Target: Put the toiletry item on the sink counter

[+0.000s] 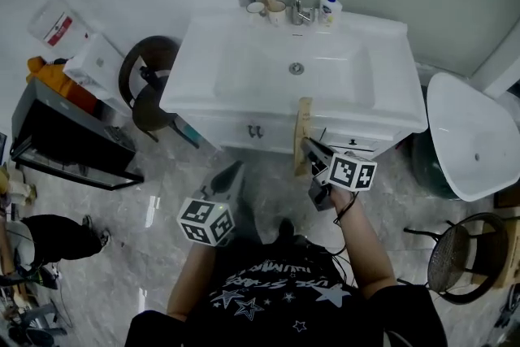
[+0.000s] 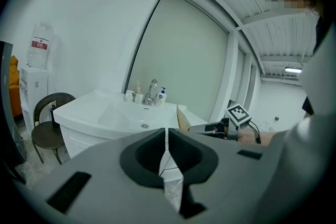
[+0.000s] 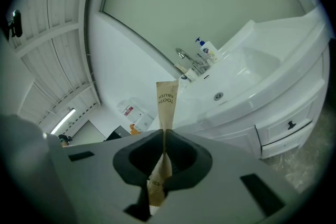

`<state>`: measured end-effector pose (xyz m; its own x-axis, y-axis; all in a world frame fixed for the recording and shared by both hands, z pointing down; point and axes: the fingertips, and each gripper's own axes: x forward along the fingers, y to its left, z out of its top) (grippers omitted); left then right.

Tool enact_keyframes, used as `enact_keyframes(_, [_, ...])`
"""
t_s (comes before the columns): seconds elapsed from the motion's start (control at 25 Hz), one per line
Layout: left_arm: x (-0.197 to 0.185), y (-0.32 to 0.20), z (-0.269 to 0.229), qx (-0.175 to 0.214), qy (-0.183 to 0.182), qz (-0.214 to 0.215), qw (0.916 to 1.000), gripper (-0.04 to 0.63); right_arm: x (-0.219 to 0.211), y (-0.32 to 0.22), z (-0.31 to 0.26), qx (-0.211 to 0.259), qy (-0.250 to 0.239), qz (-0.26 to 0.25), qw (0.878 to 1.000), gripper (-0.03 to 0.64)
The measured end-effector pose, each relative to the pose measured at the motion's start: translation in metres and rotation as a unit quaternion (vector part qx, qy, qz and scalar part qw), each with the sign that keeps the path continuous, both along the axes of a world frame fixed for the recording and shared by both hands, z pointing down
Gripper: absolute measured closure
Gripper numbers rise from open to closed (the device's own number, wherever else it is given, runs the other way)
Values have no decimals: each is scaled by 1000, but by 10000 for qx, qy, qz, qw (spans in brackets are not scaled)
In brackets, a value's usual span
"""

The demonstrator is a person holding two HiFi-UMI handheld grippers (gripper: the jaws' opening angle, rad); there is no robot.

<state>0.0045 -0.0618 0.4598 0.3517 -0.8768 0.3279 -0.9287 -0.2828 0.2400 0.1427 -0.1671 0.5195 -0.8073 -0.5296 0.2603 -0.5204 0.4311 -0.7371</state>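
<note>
— Starting far left: tight there?
— Crowded. Packed along the wall with a water dispenser (image 1: 55,22), a black rack (image 1: 69,144) and a dark round chair (image 1: 146,81), the last just beside the left edge of the sink counter (image 1: 203,53).

— Nearer the middle?
— Open grey veined floor (image 1: 154,215) in front of the counter's front edge. Hovering over it, the left gripper (image 1: 236,168), pressed together at the tips, with nothing between.

— And the toiletry item?
— Not on the counter yet. Clamped in the right gripper (image 1: 309,145) by its lower part: a tan toothbrush packet (image 1: 304,119), standing up, upper end crossing the front rim in the head view.

— Room on top?
— Plenty of bare rim either side of the basin. Cluttered only along the back edge: two cups (image 1: 266,10), a faucet (image 1: 297,4), a pump bottle (image 1: 329,6).

— Far right?
— Hemmed in past the counter's right edge by a white rounded fixture (image 1: 467,126), then a mesh-seat stool (image 1: 453,258) nearer the corner.
</note>
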Motion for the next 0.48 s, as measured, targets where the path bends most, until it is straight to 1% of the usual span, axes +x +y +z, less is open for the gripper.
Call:
enact_keyframes(0.2, [-22, 1, 9, -28, 62, -150, 9999, 569, -24, -7, -1, 21, 56, -180, 9998, 589])
enact_keyframes(0.32, [-40, -6, 11, -29, 93, -247, 9996, 568, -41, -13, -3, 97, 129, -284, 9995, 589])
enact_keyframes(0.48, [-62, -21, 8, 10, 103, -317, 9994, 568, -66, -20, -4, 70, 193, -442, 9988, 589])
